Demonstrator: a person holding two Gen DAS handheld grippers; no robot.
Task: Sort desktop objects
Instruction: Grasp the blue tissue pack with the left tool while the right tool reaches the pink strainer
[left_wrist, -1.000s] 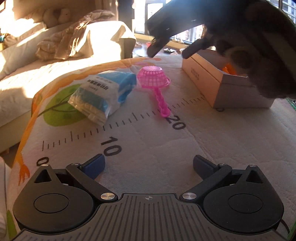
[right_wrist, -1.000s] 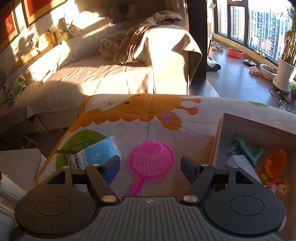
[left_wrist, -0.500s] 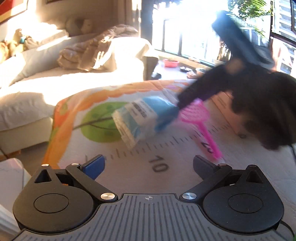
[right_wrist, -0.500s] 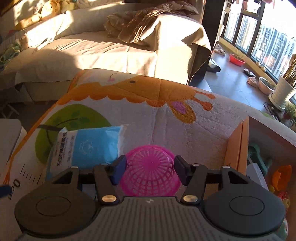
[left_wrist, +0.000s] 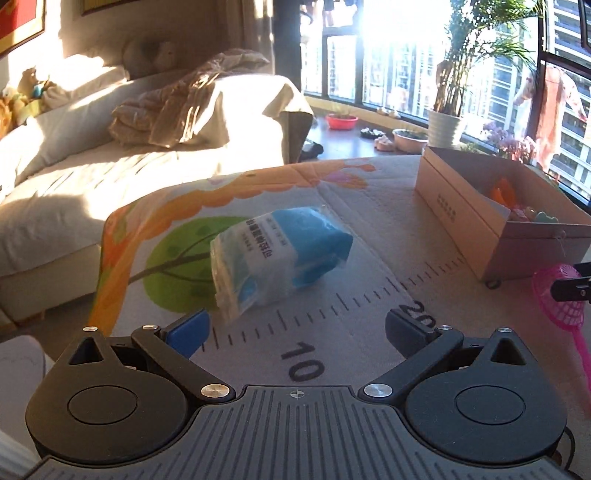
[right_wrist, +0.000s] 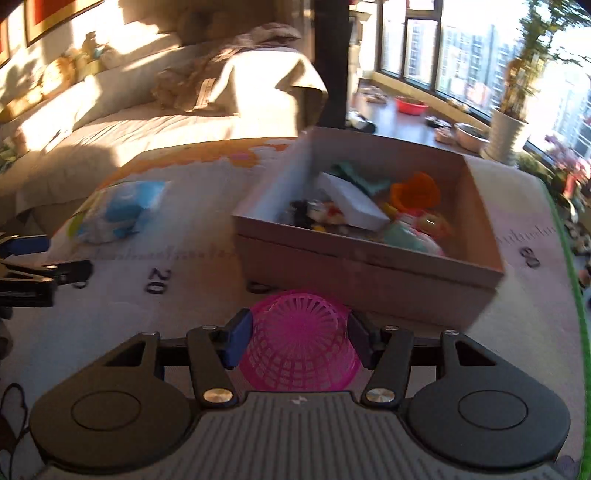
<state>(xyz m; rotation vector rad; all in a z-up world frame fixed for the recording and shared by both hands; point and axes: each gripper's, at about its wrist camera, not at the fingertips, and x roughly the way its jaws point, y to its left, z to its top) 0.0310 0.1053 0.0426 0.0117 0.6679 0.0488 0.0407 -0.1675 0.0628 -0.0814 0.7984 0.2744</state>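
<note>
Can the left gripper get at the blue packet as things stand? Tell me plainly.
Probably yes. The left gripper is open and empty, and the blue packet lies on the mat just ahead of its fingers with nothing between. The right gripper is off to the side, holding the pink strainer.

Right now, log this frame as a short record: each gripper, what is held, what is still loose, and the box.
right gripper: shut on the pink strainer, just short of the box
left gripper: open, nothing between the fingers
still loose: blue-and-white packet on the mat
cardboard box: open, already holds several toys
</note>
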